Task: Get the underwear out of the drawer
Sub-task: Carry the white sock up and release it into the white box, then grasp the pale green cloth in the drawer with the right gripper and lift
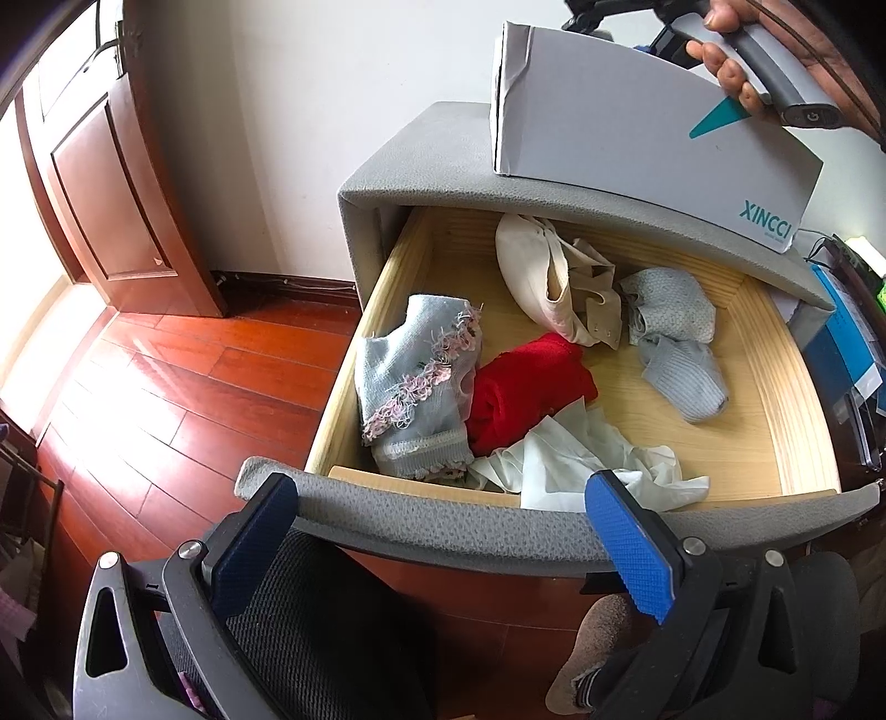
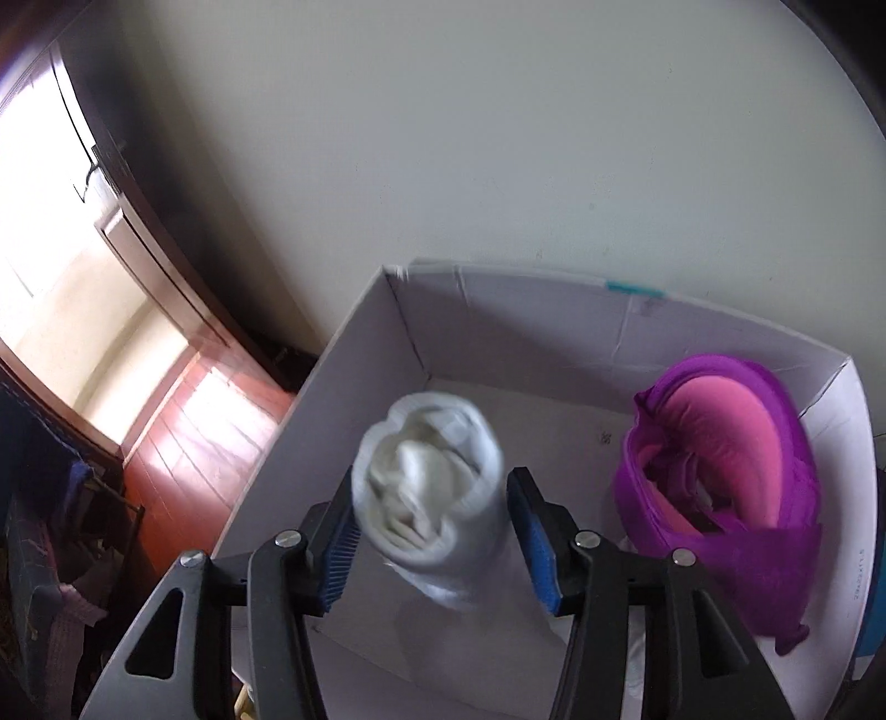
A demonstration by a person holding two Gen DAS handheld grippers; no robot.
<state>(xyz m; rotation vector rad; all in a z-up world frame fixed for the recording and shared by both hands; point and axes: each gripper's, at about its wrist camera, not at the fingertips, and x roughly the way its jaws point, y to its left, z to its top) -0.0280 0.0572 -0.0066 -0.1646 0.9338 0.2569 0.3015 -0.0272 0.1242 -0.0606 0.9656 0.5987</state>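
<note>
- A rolled white garment sits between the fingers of the right gripper, above the open white box.
- The roll's long axis runs along the fingers, pointing forward and down into the box; its open end, showing bunched folds, faces the camera's far side. The roll is blurred.
- Right jaws: apart. The left pad touches the roll's side; a narrow gap shows at the right pad. Whether the roll is gripped or loose I cannot tell.
- Box contents: a purple bra with pink cup lining, lying against the right wall. The floor under the roll is bare.
- From the left wrist view, the box stands on top of the grey nightstand, with a hand holding a gripper handle above it.
- The drawer is pulled out, wood-lined, with a grey padded front.
- Drawer contents: a pale blue knit piece with pink trim at left; a red folded cloth beside it; crumpled white fabric at the front; a cream bra at the back; grey socks at right.
- The left gripper stands at the drawer front, jaws wide apart, nothing between the pads but the front's top edge.
- Floor is red wood; a wooden door stands at left.
</note>
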